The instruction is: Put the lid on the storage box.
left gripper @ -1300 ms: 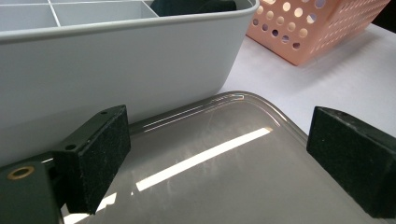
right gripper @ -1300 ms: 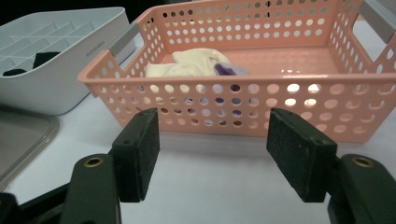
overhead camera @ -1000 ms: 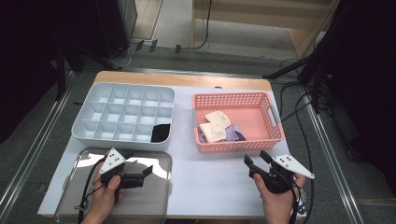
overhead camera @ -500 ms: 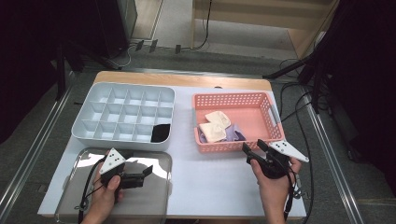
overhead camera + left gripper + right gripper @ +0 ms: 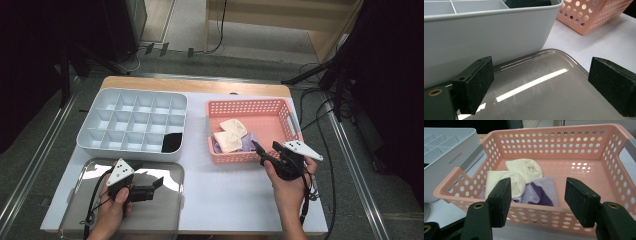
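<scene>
Bright overhead light, glare streaks on the steel tray [image 5: 541,92] — dark surroundings, near jaws softly blurred

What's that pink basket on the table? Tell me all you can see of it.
The pink basket looks like glossy plastic, rectangular, with walls pierced by rows of round holes and a grey handle on each short end. It stands upright on the white table top, right of the grey divided tray and apart from it. Inside lie two cream cloth bundles on a lilac cloth. The right gripper hovers at its near wall.
</scene>
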A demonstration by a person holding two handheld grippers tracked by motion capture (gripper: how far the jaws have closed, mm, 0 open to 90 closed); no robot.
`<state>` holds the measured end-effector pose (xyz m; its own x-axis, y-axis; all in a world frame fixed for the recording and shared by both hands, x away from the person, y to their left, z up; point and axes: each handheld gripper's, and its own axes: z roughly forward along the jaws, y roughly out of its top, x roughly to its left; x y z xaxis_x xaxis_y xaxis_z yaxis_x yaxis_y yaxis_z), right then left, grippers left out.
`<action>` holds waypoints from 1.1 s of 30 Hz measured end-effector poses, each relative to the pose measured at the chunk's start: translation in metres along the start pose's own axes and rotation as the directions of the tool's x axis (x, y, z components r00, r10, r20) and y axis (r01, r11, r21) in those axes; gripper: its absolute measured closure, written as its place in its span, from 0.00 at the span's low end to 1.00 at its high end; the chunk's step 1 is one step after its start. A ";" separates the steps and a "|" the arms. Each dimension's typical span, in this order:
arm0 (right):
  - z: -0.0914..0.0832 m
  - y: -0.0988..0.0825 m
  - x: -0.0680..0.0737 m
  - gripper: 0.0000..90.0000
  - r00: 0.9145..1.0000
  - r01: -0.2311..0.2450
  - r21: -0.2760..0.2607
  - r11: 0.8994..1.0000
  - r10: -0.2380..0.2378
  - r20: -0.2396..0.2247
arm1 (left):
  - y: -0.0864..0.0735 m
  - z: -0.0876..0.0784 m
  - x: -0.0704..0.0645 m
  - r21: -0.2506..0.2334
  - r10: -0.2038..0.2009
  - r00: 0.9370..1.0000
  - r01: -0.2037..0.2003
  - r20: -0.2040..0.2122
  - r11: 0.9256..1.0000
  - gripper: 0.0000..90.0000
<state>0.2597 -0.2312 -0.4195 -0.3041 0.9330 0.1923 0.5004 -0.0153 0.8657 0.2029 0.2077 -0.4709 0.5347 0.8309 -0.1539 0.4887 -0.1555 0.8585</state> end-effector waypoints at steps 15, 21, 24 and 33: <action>0.025 0.012 0.001 0.46 1.000 0.012 0.035 0.999 -0.012 0.004 | 0.000 0.000 0.000 -0.002 0.003 1.000 -0.003 0.001 1.000 0.07; 0.035 0.016 0.000 0.47 1.000 0.010 0.058 0.998 -0.011 0.013 | 0.000 0.000 0.000 -0.002 0.000 1.000 0.000 0.004 1.000 0.08; 0.040 0.018 0.000 0.47 1.000 0.009 0.073 0.997 -0.010 0.018 | 0.000 0.000 0.000 -0.001 0.000 1.000 0.000 0.005 1.000 0.08; 0.054 0.020 0.003 0.46 0.999 0.011 0.095 0.995 -0.014 0.029 | 0.000 0.000 0.000 -0.001 0.000 1.000 0.000 0.005 1.000 0.08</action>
<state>0.3120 -0.2094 -0.4265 -0.2875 0.9432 0.1665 0.5719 0.0297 0.8198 0.2030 0.2081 -0.4710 0.5383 0.8282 -0.1563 0.4881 -0.1551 0.8589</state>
